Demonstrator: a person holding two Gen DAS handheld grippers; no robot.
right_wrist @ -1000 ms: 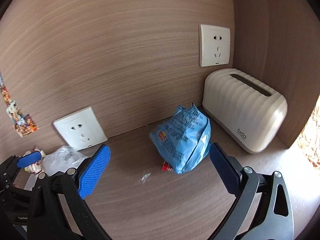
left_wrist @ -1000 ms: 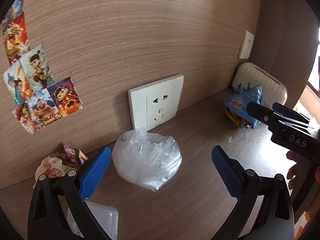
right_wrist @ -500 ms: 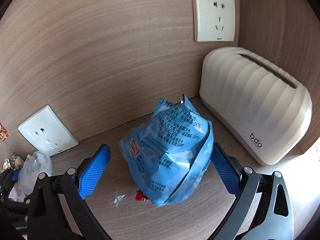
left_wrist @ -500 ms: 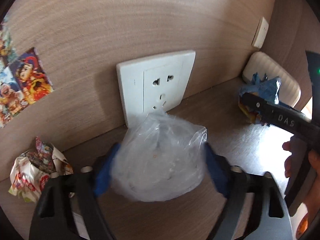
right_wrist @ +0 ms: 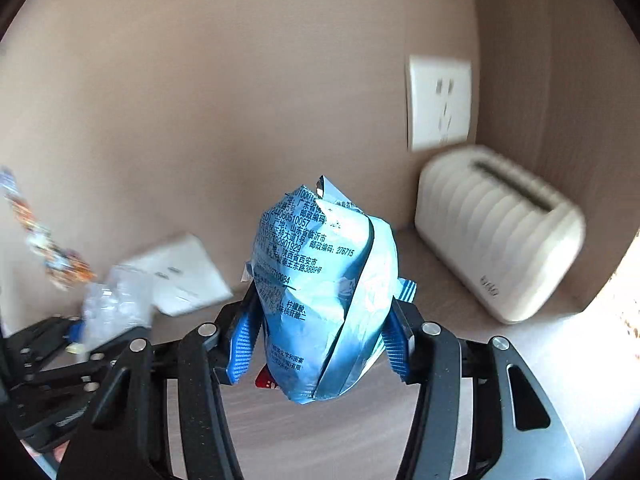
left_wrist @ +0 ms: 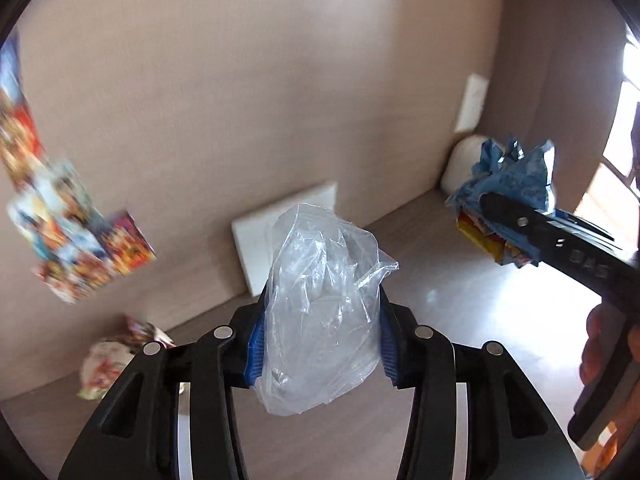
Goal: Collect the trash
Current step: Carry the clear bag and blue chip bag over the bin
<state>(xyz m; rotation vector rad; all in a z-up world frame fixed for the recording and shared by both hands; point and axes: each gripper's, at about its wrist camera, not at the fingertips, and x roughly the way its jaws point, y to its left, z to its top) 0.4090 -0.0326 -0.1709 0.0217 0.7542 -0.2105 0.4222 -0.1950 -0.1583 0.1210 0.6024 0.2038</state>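
My left gripper (left_wrist: 320, 344) is shut on a crumpled clear plastic bag (left_wrist: 320, 300) and holds it above the wooden desk (left_wrist: 460, 320). My right gripper (right_wrist: 318, 336) is shut on a blue snack bag (right_wrist: 324, 292), also lifted off the desk. The blue bag also shows in the left wrist view (left_wrist: 508, 184), pinched in the right gripper. The clear bag also shows in the right wrist view (right_wrist: 114, 308), at the far left. A crumpled colourful wrapper (left_wrist: 116, 356) lies on the desk at the left, by the wall.
A cream toaster (right_wrist: 500, 236) stands in the right corner. White sockets (right_wrist: 438, 102) (left_wrist: 280, 240) are on the wooden back wall. Cartoon stickers (left_wrist: 60, 216) are on the wall at the left. A side wall closes the right end.
Both grippers have closed on their bags and lifted them off the desk: the left on the clear plastic bag, the right on the blue snack bag.
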